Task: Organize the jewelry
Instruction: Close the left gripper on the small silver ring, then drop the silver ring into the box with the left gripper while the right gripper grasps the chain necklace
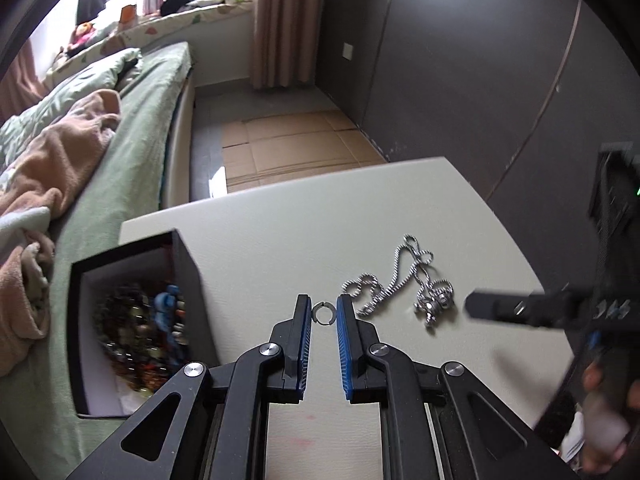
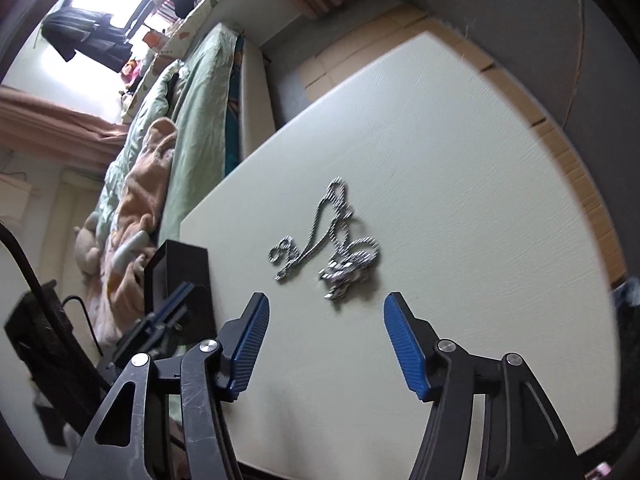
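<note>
While the left gripper (image 1: 324, 314) fingers pinch a small ring (image 1: 323, 313) at their tips, right gripper (image 2: 325, 312) fingers stand spread w/ the chain necklace (image 2: 326, 248) just beyond. Risk: ring, prob. barely held, slips before reaching the black box (image 1: 120, 320) left of them.

Your tabletop (image 2: 460, 168) lies bare beyond and right of the chain (image 2: 328, 240), so a claw passes freely there. The black box (image 1: 186, 256) stands at the left edge, blocking that side; the bed (image 1: 132, 168) runs just behind it.
</note>
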